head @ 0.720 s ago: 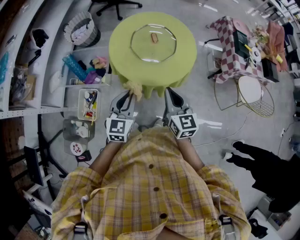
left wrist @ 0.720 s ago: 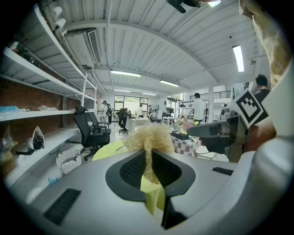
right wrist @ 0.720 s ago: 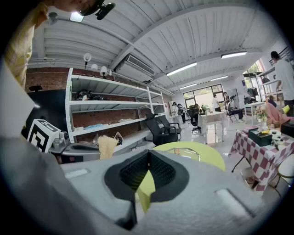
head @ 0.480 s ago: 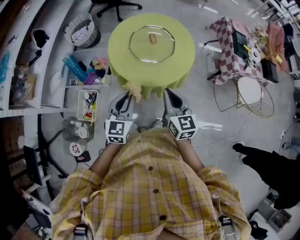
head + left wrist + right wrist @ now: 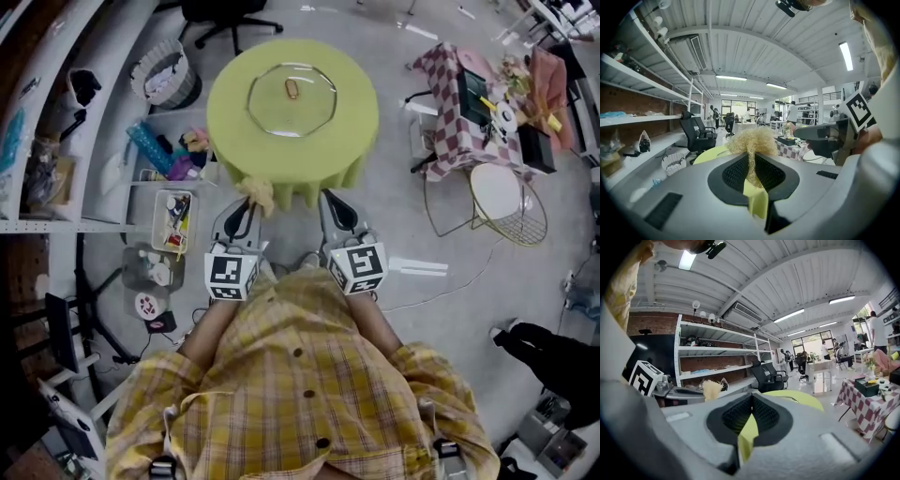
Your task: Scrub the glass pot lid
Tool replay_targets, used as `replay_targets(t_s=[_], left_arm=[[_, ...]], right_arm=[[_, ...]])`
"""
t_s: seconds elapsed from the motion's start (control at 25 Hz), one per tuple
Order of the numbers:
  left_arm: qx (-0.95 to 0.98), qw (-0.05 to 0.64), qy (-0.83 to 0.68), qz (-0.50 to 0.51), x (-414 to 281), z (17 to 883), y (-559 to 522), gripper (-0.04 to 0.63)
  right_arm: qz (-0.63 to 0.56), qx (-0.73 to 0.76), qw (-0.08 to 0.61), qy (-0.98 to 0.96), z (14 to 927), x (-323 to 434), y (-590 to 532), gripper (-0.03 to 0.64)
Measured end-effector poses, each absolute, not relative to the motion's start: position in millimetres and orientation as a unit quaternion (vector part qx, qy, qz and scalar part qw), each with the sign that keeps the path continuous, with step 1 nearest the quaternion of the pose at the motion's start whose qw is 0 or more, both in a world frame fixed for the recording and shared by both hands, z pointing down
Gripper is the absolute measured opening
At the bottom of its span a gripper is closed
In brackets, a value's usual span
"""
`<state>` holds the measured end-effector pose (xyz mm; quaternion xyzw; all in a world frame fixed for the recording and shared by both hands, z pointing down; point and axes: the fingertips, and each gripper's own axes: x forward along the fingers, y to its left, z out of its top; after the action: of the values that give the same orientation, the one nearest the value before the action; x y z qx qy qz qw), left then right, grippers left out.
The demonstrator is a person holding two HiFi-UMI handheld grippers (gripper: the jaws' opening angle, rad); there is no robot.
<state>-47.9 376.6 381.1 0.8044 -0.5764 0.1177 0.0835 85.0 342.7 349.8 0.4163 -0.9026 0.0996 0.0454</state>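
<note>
The glass pot lid [image 5: 291, 97] with a brown knob lies flat on the round table under a lime-green cloth [image 5: 234, 141]. My left gripper [image 5: 246, 202] is shut on a tan fibrous scrubber [image 5: 259, 195], whose tuft [image 5: 752, 140] sticks out past the jaws. My right gripper [image 5: 330, 201] is shut with nothing in it; its pads [image 5: 754, 414] meet at the tips. Both grippers hover at the table's near edge, short of the lid. In the right gripper view the scrubber [image 5: 711, 389] shows to the left and the green table [image 5: 797, 398] ahead.
Shelving with bins and bottles [image 5: 173, 211] lines the left. A white basket [image 5: 165, 62] and a black office chair [image 5: 225, 11] stand beyond the table. A checkered-cloth table [image 5: 469, 98] and a wire stool [image 5: 506, 192] stand on the right. A person's dark legs [image 5: 553, 352] show at lower right.
The head view has shifted, so the table and lid sit slightly higher and more to the left. Both grippers keep their grip and pose. The dark-clothed person at right has moved away, lower right.
</note>
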Motion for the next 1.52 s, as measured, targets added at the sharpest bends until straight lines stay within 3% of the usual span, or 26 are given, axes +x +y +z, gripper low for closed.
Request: replay_targets(t_s=[0.64,1.52], left_arm=[[0.8,0.093,-0.573,0.149,-47.1,409.6,348.2,0.043],[0.854,0.121,-0.476,0.17,-131.9,415.3,152.5,0.043]], right_arm=[[0.105,0.415,0.055,-0.902,364.5,87.5,314.0,-0.002],[0.146,0.508,0.085,-0.845,378.6,1.4,142.0,-0.002]])
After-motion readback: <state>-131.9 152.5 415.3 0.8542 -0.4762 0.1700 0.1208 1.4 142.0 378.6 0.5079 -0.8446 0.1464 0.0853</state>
